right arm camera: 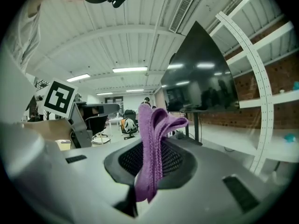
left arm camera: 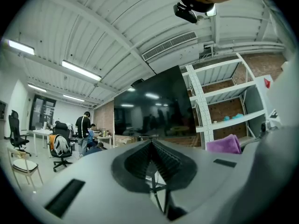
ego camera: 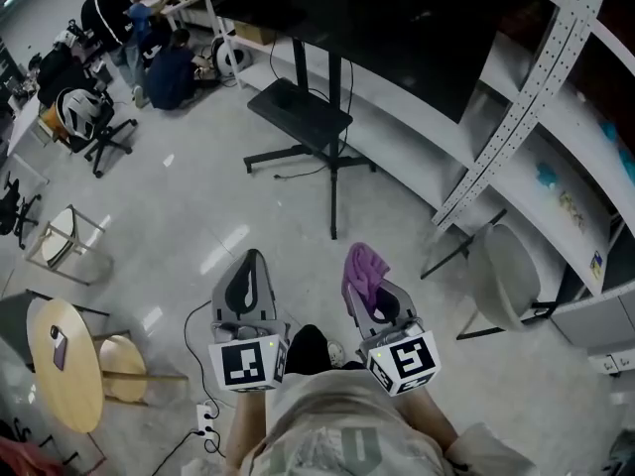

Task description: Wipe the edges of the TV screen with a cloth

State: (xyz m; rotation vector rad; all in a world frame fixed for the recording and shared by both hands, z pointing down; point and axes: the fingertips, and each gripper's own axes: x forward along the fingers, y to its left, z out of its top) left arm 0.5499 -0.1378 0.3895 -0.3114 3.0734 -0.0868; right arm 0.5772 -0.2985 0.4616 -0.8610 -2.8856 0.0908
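A large black TV screen (ego camera: 397, 18) stands on a black floor stand (ego camera: 308, 117) ahead of me; it also shows as the TV screen (left arm camera: 154, 111) in the left gripper view and the TV screen (right arm camera: 198, 78) in the right gripper view. My right gripper (ego camera: 365, 271) is shut on a purple cloth (ego camera: 363, 266), which sticks up between its jaws as the cloth (right arm camera: 152, 143). My left gripper (ego camera: 250, 263) is shut with nothing in it, jaws pressed together. Both grippers are held close to my body, well short of the screen.
White perforated shelving (ego camera: 556, 77) rises at the right, with a grey chair (ego camera: 501, 276) under it. A round wooden table (ego camera: 60, 365) and a stool (ego camera: 124, 365) stand at the left. People (ego camera: 129, 28) sit among office chairs at the back left.
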